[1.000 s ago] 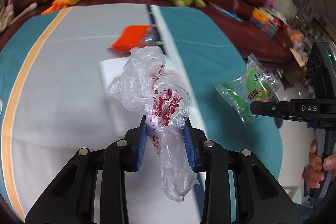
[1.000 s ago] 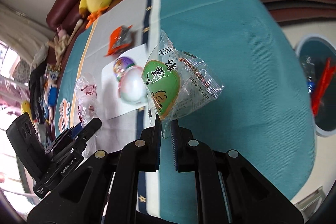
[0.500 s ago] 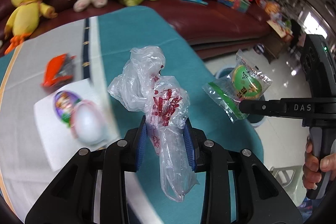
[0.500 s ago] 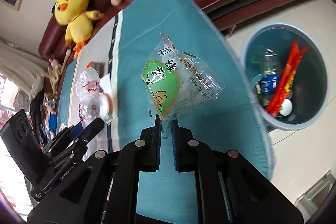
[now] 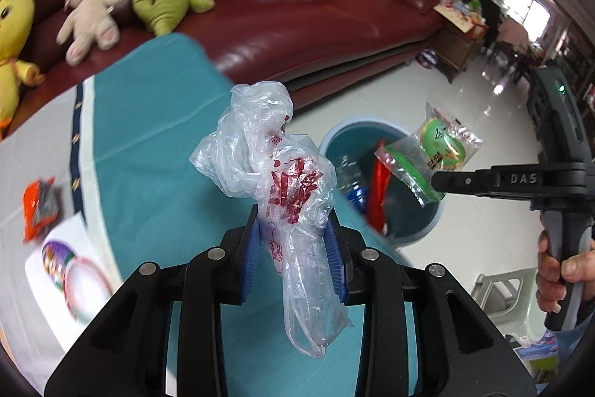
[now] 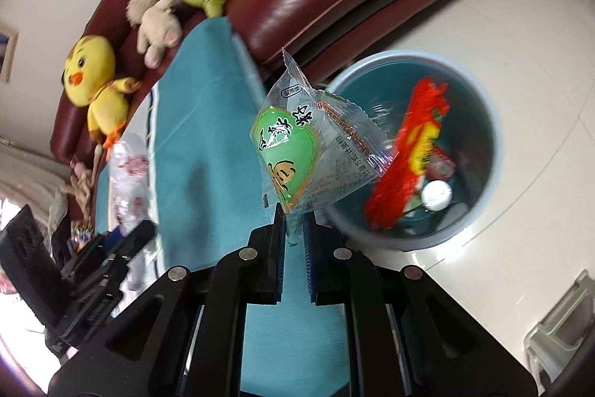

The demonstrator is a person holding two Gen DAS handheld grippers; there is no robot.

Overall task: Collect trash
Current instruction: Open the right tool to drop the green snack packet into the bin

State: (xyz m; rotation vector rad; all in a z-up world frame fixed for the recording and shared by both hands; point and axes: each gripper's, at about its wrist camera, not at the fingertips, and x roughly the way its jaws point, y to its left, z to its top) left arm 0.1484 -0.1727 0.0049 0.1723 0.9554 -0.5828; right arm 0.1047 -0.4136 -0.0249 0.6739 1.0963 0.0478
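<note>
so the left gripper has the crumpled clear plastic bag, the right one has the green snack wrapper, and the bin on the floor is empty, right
Not quite: the bin is not empty. The right wrist view shows a red wrapper and a white ball inside it. The rest holds: the left gripper grips the clear plastic bag, the right gripper the green snack wrapper.

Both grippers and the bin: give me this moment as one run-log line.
left gripper: shut on crumpled plastic bag | right gripper: shut on green snack packet | trash bin: on floor beside table, not yet dropped
</note>
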